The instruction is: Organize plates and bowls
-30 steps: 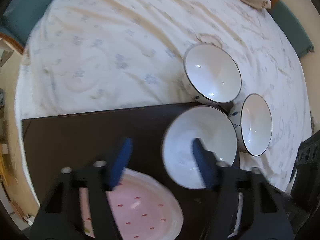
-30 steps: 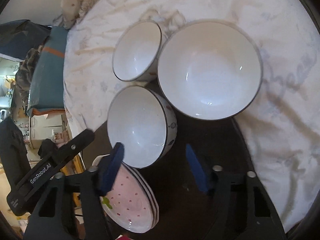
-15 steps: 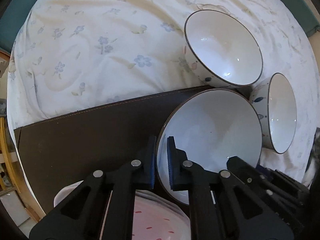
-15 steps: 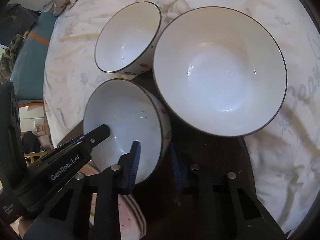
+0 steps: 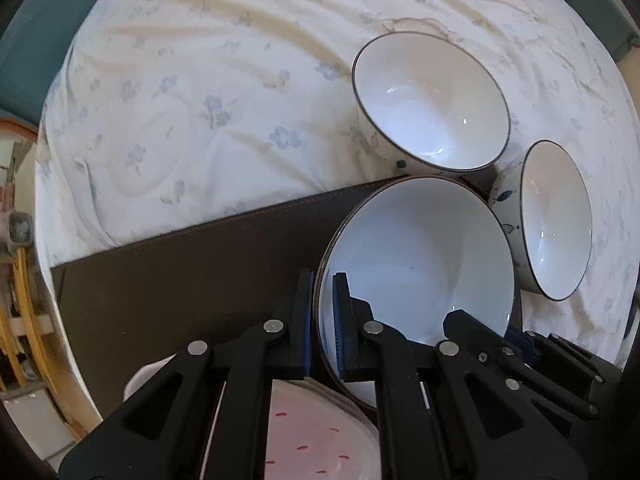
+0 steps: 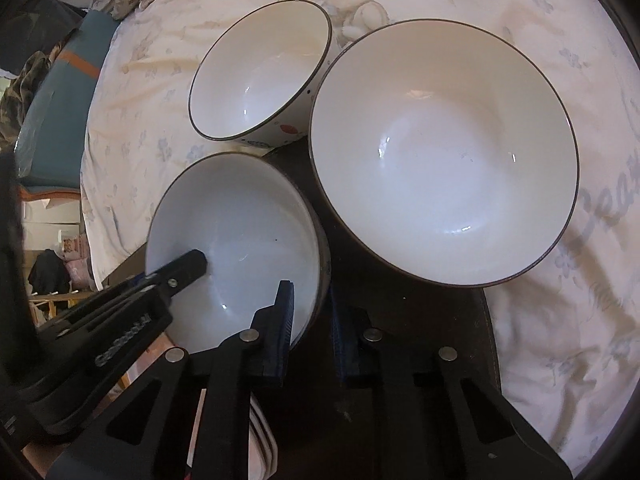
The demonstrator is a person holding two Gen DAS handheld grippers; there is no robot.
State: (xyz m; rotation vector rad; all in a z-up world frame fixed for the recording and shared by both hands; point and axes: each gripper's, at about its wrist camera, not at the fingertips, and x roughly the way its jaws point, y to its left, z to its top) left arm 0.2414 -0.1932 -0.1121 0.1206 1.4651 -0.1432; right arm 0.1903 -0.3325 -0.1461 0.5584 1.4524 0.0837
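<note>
The left gripper [image 5: 322, 316] and right gripper [image 6: 310, 332] both pinched 1 white glazed ceramic bowl's [image 5: 420, 264] rim (slippery, breakable, likely rigid).

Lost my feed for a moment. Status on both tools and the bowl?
Left tool and right tool both clamped on near bowl rim, opposite sides. Bowl over dark mat. Two bowls crowd its far side, plate stack below.

Soft daylight, fairly bright; small glints sit on the bowls' glaze. Fisheye bends and darkens the edges. Both views are sharp.
</note>
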